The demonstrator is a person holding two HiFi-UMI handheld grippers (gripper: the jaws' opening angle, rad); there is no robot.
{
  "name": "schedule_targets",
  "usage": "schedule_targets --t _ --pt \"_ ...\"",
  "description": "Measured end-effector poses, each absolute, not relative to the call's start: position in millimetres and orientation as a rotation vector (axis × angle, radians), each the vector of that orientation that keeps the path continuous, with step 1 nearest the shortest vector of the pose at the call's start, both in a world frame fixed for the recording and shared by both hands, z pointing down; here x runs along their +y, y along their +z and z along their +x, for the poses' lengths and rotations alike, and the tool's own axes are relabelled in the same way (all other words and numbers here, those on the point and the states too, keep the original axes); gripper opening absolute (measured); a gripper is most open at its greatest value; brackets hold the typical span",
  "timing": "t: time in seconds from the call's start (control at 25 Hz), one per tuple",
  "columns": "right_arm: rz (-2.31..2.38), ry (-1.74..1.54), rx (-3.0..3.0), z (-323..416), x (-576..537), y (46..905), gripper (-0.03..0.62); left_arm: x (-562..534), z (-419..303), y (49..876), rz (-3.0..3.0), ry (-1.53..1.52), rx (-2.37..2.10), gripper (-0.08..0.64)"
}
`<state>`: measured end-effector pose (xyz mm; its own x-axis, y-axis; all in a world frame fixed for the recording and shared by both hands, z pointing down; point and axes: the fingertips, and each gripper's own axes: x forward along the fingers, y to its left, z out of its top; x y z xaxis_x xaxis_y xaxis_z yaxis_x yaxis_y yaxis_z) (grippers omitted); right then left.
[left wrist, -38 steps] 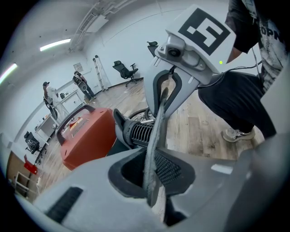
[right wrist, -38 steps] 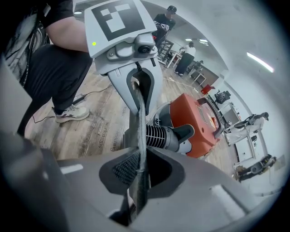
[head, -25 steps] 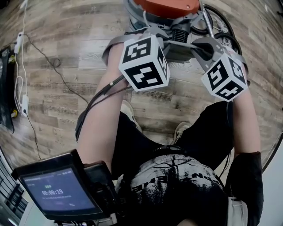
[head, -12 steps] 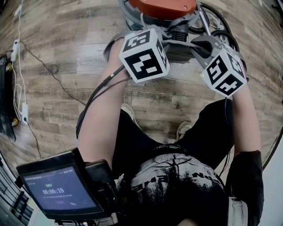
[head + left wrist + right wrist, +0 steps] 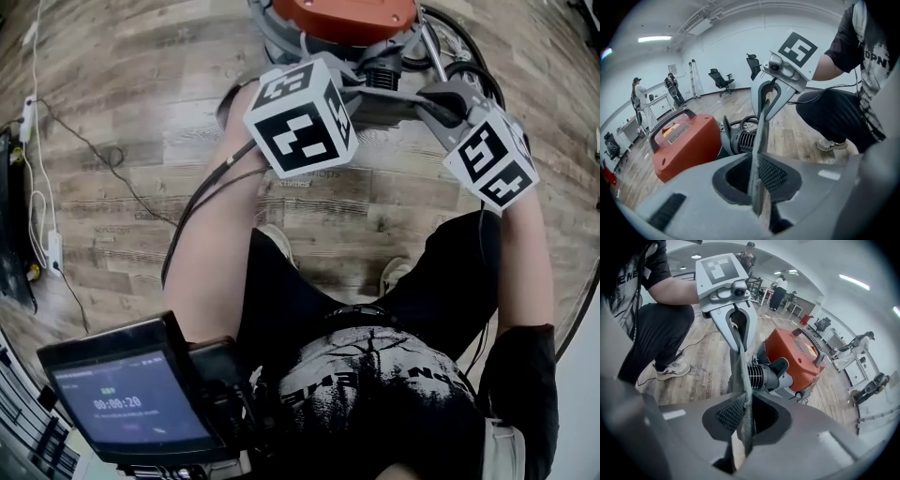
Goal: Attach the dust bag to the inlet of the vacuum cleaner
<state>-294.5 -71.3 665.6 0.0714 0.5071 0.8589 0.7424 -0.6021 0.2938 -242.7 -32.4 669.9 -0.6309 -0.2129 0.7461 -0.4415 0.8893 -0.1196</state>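
Pinching a thin grey edge of the dust bag [image 5: 761, 136], the left gripper [image 5: 757, 187] has its jaws drawn narrow onto the fabric, which passes straight through the slot between them. The right gripper [image 5: 745, 420] clamps the same band from the opposite side. Its jaws have just been closing a little, with the fabric held between them.

From each gripper view we see the band run straight up to the other gripper's jaws, so this edge of the bag is stretched between the two and shows edge-on to both cameras. How much of the bag hangs below the jaws we cannot tell.

Just beyond the band lies the red vacuum cleaner [image 5: 686, 143], resting on the wooden floor [image 5: 141, 141] with its black handle [image 5: 670, 119] uppermost. At the end nearest us sits a ribbed black housing [image 5: 761, 376]; the bag is held in front of it, and we cannot tell whether the two touch. A black hose [image 5: 473, 56] loops beside the machine.

From the head view we look down on both marker cubes [image 5: 300, 117], side by side over the vacuum's near end, with our forearms reaching to them and our shoes [image 5: 272, 239] on the boards. A screen [image 5: 127, 403] sits at our lower left. Far across the room stand other people [image 5: 637, 96] and office chairs [image 5: 719, 77].
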Motion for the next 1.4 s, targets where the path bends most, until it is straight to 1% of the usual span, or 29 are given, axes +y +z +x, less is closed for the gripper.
schedule_targets --t 0.28,0.56,0.84,1.4 --pt "-2.129 -1.615 -1.254 -293.8 -69.3 661.8 0.034 -29.9 -241.5 663.1 0.442 0.408 -2.253 0.034" --pt "-2.124 -1.635 -1.245 -291.9 -66.2 669.0 0.031 -30.0 -236.7 672.3 0.484 0.331 -2.246 0.040" --pt "-2.166 -1.663 -1.227 -288.8 -63.1 654.1 0.032 -24.8 -234.9 652.7 0.449 0.369 -2.266 0.034" --pt "-2.160 -1.568 -1.287 -292.8 -52.8 664.3 0.031 -11.9 -240.4 664.2 0.400 0.361 -2.262 0.040"
